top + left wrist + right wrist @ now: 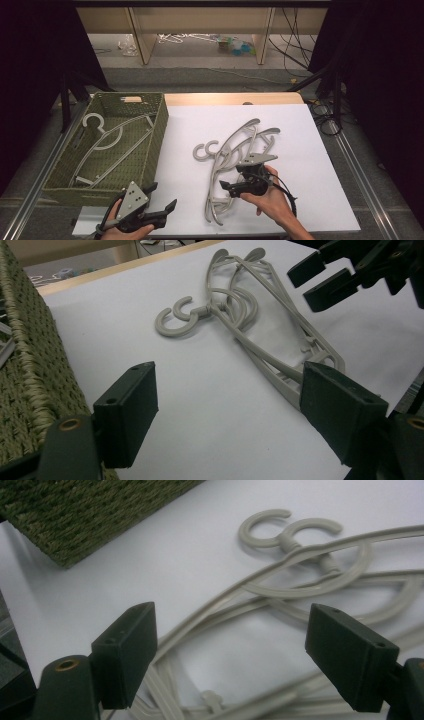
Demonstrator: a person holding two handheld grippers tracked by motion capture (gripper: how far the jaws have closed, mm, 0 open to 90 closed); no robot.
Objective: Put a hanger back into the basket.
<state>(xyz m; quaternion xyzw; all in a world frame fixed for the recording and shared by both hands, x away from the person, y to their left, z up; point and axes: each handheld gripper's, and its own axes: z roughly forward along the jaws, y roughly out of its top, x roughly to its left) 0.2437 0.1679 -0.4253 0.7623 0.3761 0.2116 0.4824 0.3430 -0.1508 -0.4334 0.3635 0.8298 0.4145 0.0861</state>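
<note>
- Now, taking the woven olive basket point(155, 145) as the landmark: it stands on the left part of the counter point(310, 150), which is covered by a white sheet.
- Inside the basket lies one pale grey hanger point(107, 142), its hook toward the basket's far left corner.
- Just to the right of the basket, on the white sheet, lies a loose pile of pale grey hangers point(235, 150); they overlap and cross, and their two hooks point(280, 532) curl toward the basket side, apart from its wall.
- The right tool point(227, 186) is to the right of the basket, low over the near end of the pile. In the right gripper view its two black jaws stand wide apart with hanger bars beneath and between them; the pads press on nothing, so it is released.
- The left tool point(162, 197) is at the basket's near right corner, close to the counter's front edge. In the left gripper view its jaws stand spread, with bare white sheet between them and the basket wall point(35, 375) just beside one jaw; it grasps nothing.
- In the left gripper view the right tool point(325, 277) also appears farther off, above the pile point(260, 335), its jaws parted.
- No brand, label or writing can be read on the hangers, the basket or the tools.
</note>
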